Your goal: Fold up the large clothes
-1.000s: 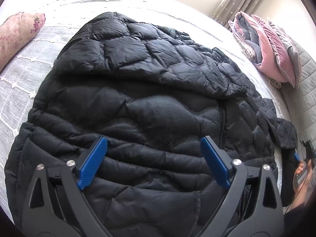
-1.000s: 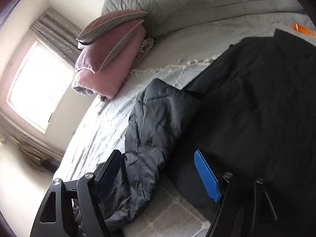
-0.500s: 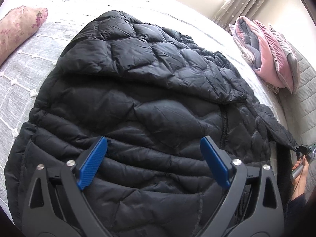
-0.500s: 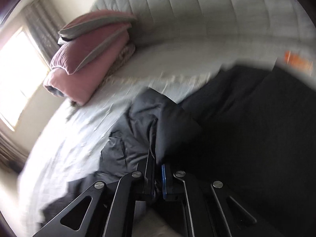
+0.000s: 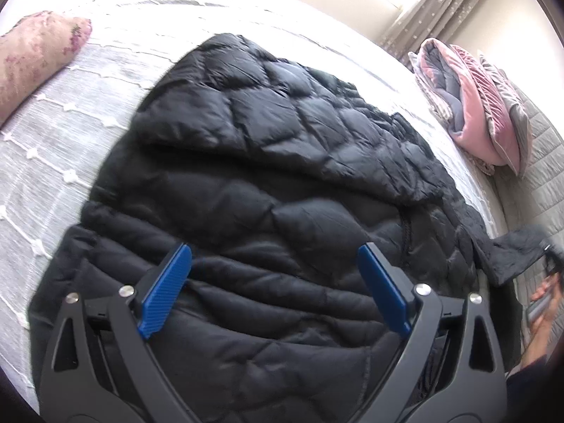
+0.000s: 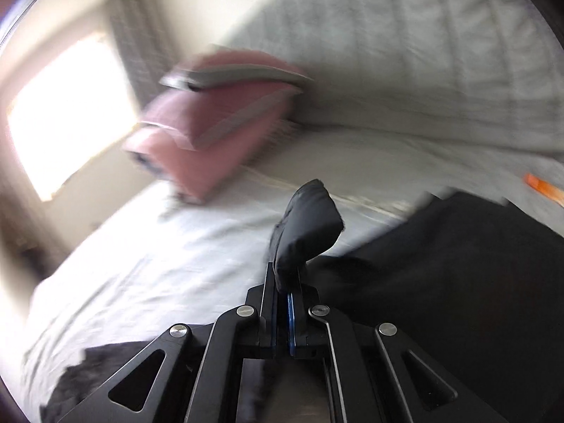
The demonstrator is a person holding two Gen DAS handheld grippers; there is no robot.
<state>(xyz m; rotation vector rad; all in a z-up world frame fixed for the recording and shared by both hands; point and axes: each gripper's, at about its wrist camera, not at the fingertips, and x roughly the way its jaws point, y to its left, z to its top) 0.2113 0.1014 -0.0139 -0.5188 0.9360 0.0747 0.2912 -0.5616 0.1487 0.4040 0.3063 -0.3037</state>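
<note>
- Floral pillow (image 5: 38, 56): far left on the bed (image 5: 53, 162), well clear of the work area.
- Jacket (image 5: 268, 190): black quilted, spread flat across the bed w/ the upper part already folded over the body.
- Left gripper (image 5: 275, 282): jaws wide apart, nothing between them, hovering above the jacket's lower body.
- Sleeve (image 6: 306, 225): at the jacket's right edge; the cuff end is lifted off the bed.
- Right gripper (image 6: 282, 282): clamped fully onto the sleeve (cuff sticks up past the tips).
- Step in hand, judged: carry the sleeve across onto the body. Keep the clamp firm, lift high enough to clear the puffy quilting, lay flat; left gripper may pin the body if req'd.
- Pink pillows (image 5: 479, 112): stacked near the headboard (image 6: 423, 53), far right.
</note>
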